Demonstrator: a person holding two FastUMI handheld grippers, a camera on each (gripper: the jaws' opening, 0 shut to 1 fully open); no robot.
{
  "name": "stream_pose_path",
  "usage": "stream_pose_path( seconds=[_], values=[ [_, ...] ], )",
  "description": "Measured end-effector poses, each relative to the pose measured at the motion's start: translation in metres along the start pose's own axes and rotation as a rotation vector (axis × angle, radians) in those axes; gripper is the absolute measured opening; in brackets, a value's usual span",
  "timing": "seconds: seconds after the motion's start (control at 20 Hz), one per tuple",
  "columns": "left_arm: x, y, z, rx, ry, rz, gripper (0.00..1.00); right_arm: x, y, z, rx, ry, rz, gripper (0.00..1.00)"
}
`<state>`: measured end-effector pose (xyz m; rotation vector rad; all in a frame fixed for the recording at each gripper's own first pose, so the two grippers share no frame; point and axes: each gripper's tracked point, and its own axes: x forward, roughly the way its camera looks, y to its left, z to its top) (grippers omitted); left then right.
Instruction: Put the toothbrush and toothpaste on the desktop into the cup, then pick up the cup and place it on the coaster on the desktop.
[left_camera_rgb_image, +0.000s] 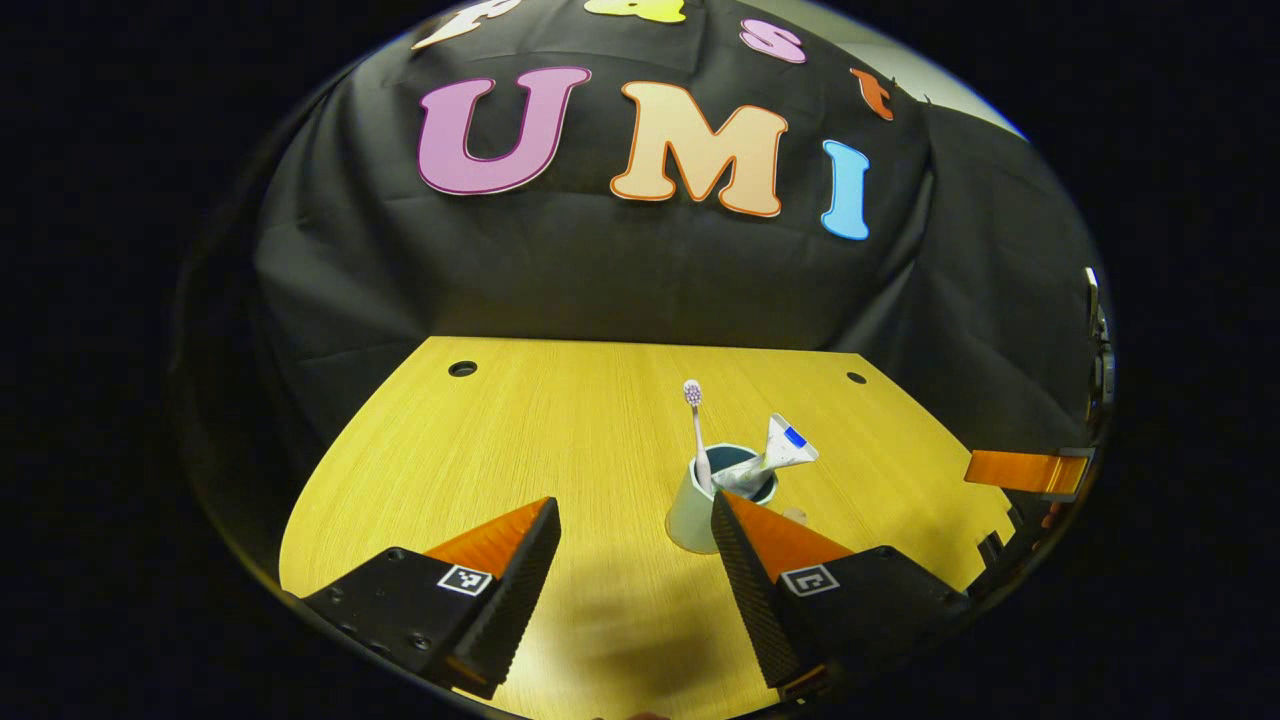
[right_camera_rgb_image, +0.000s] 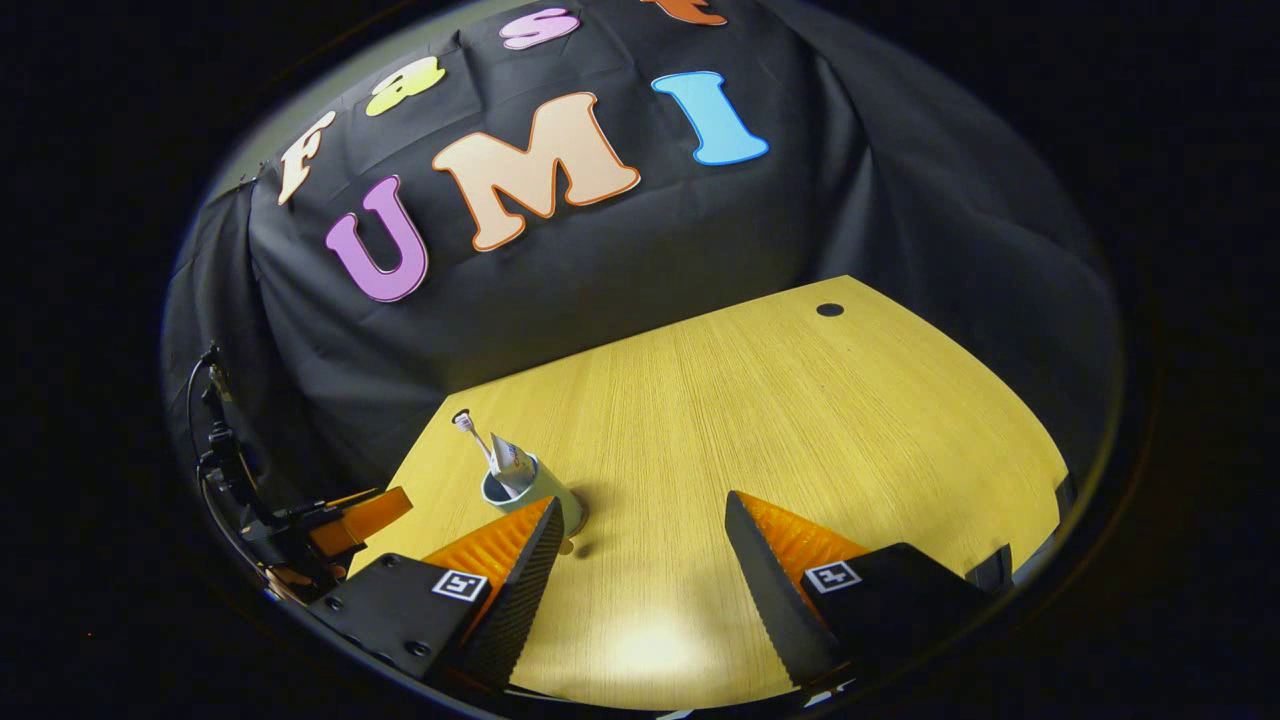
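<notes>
While both of my grippers hang over the yellow wood-grain desktop (left_camera_rgb_image: 560, 440), the pale green cylindrical cup (left_camera_rgb_image: 700, 510) serves as my landmark. Standing in that cup, the slim white toothbrush with its pinkish bristle head (left_camera_rgb_image: 695, 425) points upward, leaning slightly, and the crumpled white toothpaste tube with a blue mark (left_camera_rgb_image: 775, 455) leans beside it, its flat end sticking out over the rim. In the left gripper view, my left gripper (left_camera_rgb_image: 635, 550) is released, its fingers spread wide with nothing between them; the cup stands just behind the tip of one finger, which hides part of the cup's base. A small sliver of something pale shows at the foot of the cup there, too little to tell whether it is the coaster. Farther off beyond the cup, at the desktop's edge, I see one finger of my right gripper (left_camera_rgb_image: 1025, 470).

In the right gripper view, my right gripper (right_camera_rgb_image: 640, 545) is also released, fingers well apart and holding nothing. The cup (right_camera_rgb_image: 530, 495) stands just behind one of its fingertips, with the toothbrush (right_camera_rgb_image: 470, 435) and toothpaste tube (right_camera_rgb_image: 510, 460) rising out of it. Past the cup, off the desktop's edge, my left gripper (right_camera_rgb_image: 360, 520) appears, with cables behind it.
</notes>
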<state>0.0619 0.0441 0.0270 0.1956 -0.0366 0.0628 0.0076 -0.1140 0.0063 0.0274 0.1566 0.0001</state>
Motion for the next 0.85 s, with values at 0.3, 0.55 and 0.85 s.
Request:
stream_pose_path(
  seconds=[0.3,0.55,0.85],
  values=[
    [0.002,-0.001,-0.002,-0.003,0.008,-0.009,0.89,-0.002,-0.001,0.001,0.014,-0.004,-0.015,0.99],
    [0.006,-0.005,-0.002,0.006,0.011,-0.03,0.88,-0.004,-0.003,0.001,0.022,-0.012,-0.032,0.99],
    [0.008,-0.011,-0.002,0.029,0.015,-0.064,0.88,-0.007,-0.008,0.001,0.039,-0.03,-0.068,0.99]
  ],
)
